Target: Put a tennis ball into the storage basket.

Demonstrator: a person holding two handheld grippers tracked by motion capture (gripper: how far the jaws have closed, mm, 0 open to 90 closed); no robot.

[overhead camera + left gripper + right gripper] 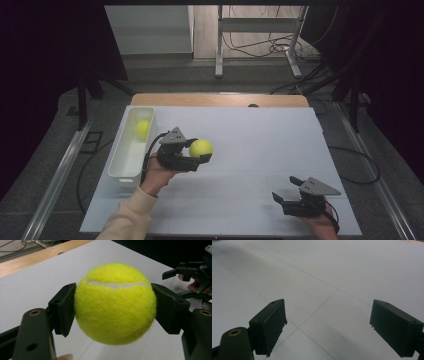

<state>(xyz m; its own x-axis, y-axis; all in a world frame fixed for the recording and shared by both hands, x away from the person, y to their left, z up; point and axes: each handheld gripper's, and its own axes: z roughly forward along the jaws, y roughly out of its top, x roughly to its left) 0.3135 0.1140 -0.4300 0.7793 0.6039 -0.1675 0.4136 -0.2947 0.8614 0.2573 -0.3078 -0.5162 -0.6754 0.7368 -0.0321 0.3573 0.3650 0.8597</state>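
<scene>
A yellow tennis ball [201,148] [115,302] is held off the white table, clamped between the two black jaws of my left gripper [200,151] [113,308], which is shut on it. A second yellow tennis ball [142,129] lies in the far end of a white bin [120,170] at the table's left. My right gripper [286,189] [329,327] rests near the front right of the table, open, with bare table between its jaws. The right gripper [178,281] also appears far off in the left gripper view.
The white table top [260,140] has a wooden strip [220,99] along its far edge. Beyond it stand a metal frame [260,40] and loose cables [280,47] on the floor. Dark curtains flank both sides.
</scene>
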